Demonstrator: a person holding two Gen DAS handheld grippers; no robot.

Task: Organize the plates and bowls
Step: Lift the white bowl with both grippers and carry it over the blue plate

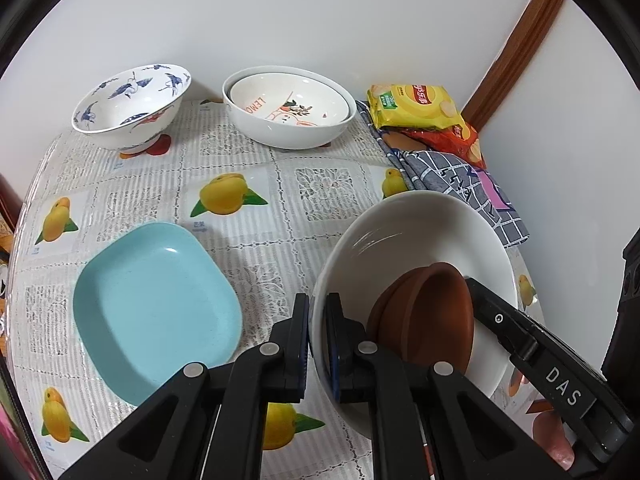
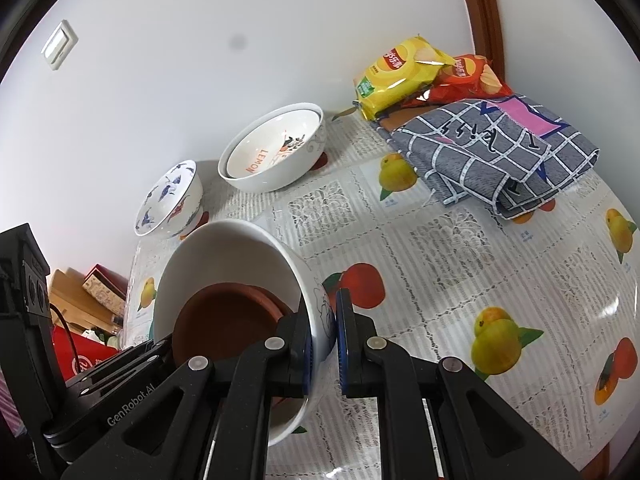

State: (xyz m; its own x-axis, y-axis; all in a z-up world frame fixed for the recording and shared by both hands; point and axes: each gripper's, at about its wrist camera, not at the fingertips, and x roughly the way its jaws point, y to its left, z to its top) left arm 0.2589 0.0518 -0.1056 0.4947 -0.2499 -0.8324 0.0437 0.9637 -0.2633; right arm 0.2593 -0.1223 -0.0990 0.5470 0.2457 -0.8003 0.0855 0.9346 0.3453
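White bowl [image 1: 412, 240] with brown dishes [image 1: 428, 312] is pinched at opposite rims by left hand-held gripper [image 1: 318, 344] and right hand-held gripper [image 2: 324, 340], above table's [image 1: 280, 184] near edge.
Tilt should be levelled so the contents aren't spilled.

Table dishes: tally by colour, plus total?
White: 3 – held bowl, LEMON bowl nested in outer bowl
Blue-and-white patterned: 1 – crane bowl
Light blue: 1 – plate
Brown: 2 – stacked saucers inside held bowl
Total: 7
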